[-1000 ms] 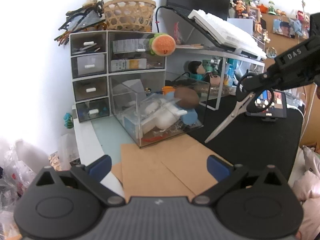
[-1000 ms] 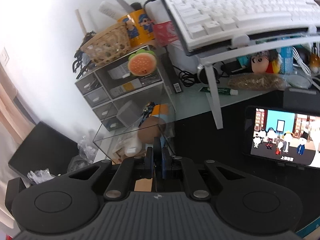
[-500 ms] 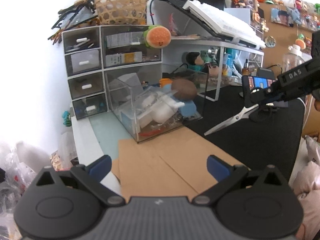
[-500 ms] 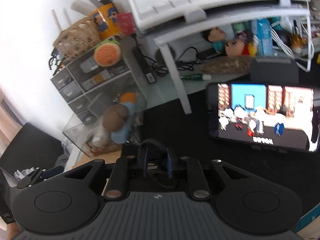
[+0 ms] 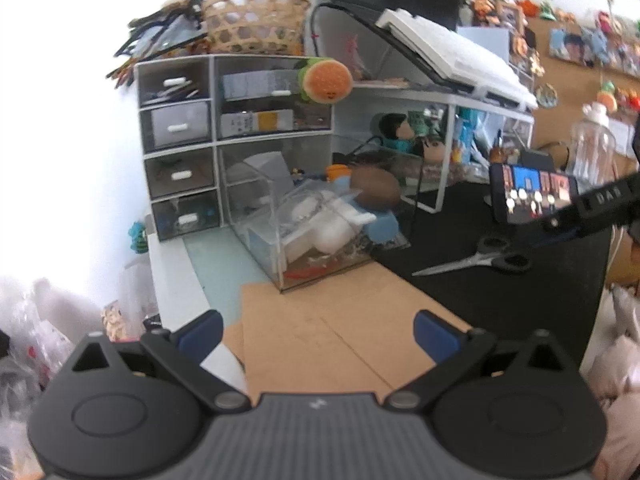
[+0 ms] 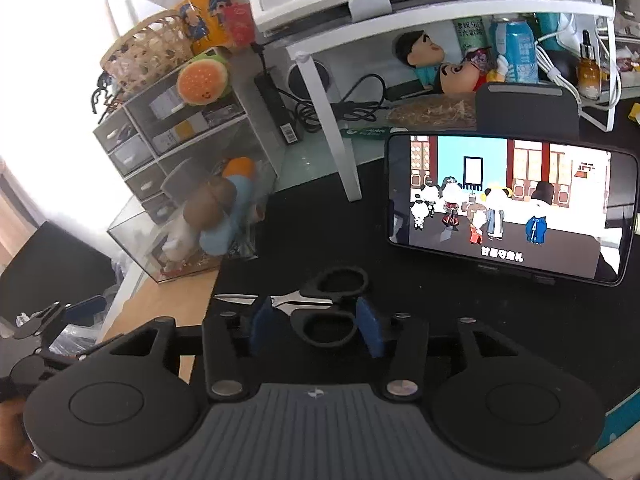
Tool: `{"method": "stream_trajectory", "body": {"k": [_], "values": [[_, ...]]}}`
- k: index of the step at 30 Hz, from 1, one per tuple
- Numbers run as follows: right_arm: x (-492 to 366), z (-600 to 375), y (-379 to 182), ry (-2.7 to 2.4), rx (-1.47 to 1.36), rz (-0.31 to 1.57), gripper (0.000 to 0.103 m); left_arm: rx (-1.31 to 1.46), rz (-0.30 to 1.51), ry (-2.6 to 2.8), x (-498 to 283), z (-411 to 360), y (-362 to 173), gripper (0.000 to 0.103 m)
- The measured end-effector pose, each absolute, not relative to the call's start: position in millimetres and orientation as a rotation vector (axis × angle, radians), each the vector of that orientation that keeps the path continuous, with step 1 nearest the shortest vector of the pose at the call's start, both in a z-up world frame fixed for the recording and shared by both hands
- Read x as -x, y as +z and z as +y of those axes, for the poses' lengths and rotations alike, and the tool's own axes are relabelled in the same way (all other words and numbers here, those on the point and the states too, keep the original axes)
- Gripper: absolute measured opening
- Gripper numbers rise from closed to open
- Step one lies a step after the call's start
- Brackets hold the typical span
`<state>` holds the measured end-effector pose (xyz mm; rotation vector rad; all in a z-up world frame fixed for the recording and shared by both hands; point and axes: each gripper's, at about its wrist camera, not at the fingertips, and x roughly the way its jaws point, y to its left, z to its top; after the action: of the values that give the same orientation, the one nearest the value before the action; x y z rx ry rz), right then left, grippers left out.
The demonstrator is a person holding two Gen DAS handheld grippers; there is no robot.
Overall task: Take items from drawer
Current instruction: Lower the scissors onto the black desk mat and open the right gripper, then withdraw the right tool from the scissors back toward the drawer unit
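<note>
- The scissors (image 6: 320, 304) have been set down flat on the black mat (image 5: 520, 300) of the worktop; a second ago they were hanging in the air, pinched by one handle in the right gripper (image 6: 316, 322).
- The jaws of the right gripper have just been opening and now stand roughly half apart; the blue pads (image 6: 262, 318) are seen on either side of the black handles without pressing on them, so nothing is held (the near handle loop lies between the pads).
- This is judged to mean that one item has been delivered out of the drawer and released, and the right gripper is free for the next one.
- In the left wrist view the scissors lie just below and beside the right gripper's tip, blades pointing toward the clear drawer (image 5: 320, 236), which remains pulled out of the organiser (image 5: 236, 140).
- The drawer is not yet emptied: a plush figure (image 5: 372, 196) with a brown head and blue body, white packets and smaller bits are visible inside it, so most of the task is judged to remain.
- The left gripper (image 5: 318, 330) is held wide open above the brown cardboard (image 5: 320, 340), in front of the drawer, with nothing between its jaws (well apart from the scissors).
</note>
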<state>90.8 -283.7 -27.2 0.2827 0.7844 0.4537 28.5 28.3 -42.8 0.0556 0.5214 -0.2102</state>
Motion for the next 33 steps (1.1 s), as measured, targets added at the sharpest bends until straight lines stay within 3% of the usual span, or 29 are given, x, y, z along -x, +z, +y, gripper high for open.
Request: {"method": "stream_trajectory", "body": {"k": [6, 23, 29, 33], "values": [[-75.7, -288.3, -17.3, 0.478, -0.274, 0.749, 0.064, -0.090, 0.507, -0.185, -26.4, 21.7, -42.6, 0.103], [-29.6, -295.0, 17.5, 0.526, -0.240, 0.694, 0.084, -0.149, 0.554, -0.163, -30.5, 13.8, -46.5, 0.103], [-18.6, -295.1, 19.1, 0.538, -0.264, 0.667, 0.096, -0.156, 0.569, -0.152, -32.5, 13.0, -47.3, 0.103], [-15.2, -293.9, 12.7, 0.537, -0.274, 0.674, 0.097, -0.177, 0.558, -0.156, -29.0, 10.4, -48.0, 0.103]]}}
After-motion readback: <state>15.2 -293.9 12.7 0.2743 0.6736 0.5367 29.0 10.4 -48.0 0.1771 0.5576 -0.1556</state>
